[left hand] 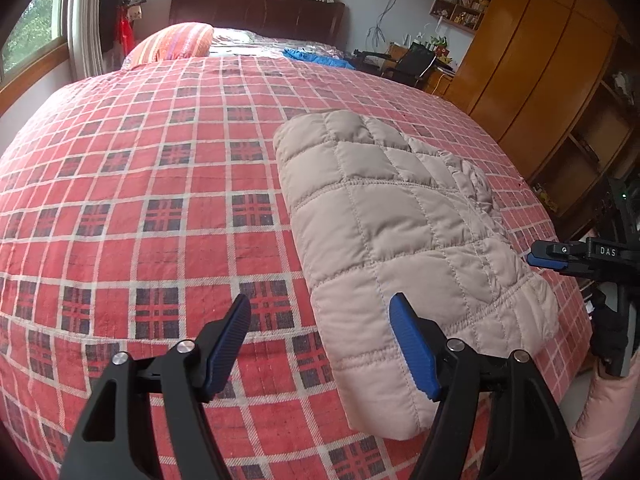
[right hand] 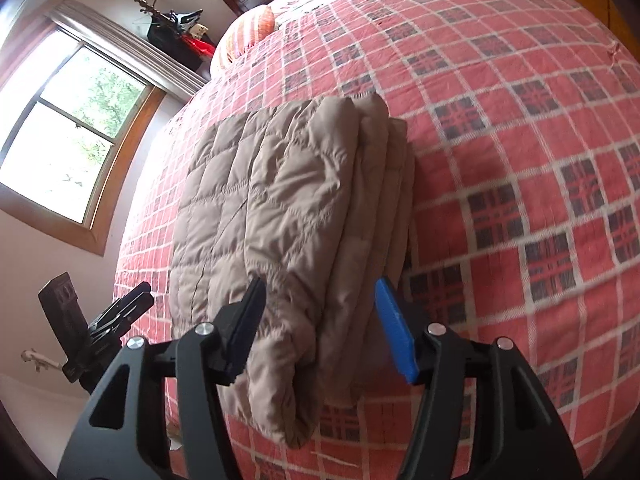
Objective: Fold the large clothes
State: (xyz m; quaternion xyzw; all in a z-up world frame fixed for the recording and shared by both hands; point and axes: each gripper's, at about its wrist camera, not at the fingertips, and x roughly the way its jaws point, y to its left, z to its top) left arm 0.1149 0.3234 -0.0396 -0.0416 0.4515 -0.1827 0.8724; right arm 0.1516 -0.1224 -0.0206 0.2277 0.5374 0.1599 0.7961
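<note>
The only readable writing is "DAS" in white letters on the black body of the right tool [left hand: 544, 259], seen at the right edge of the left wrist view; the rest of the word is cut off.

A folded beige quilted jacket [left hand: 400, 240] lies on the bed, on a red plaid bedspread [left hand: 140, 200], toward the near right part of the bed. In the right wrist view the jacket [right hand: 280, 208] shows several stacked layers along one edge.

The left tool [left hand: 320, 344] hangs spread wide and empty, its 2 blue-padded fingers apart; the right one overlaps the jacket's near edge in the picture, the left one is over bare bedspread. The right tool [right hand: 320, 320] is also spread wide, with the jacket's near end between its fingers but not pinched.

Farther up the bed sit a striped orange pillow [left hand: 176, 42] and a blue cloth [left hand: 316, 58]. A dark headboard [left hand: 256, 16] stands behind, wooden wardrobes [left hand: 532, 60] to the right, a window [right hand: 76, 128] to the left.
</note>
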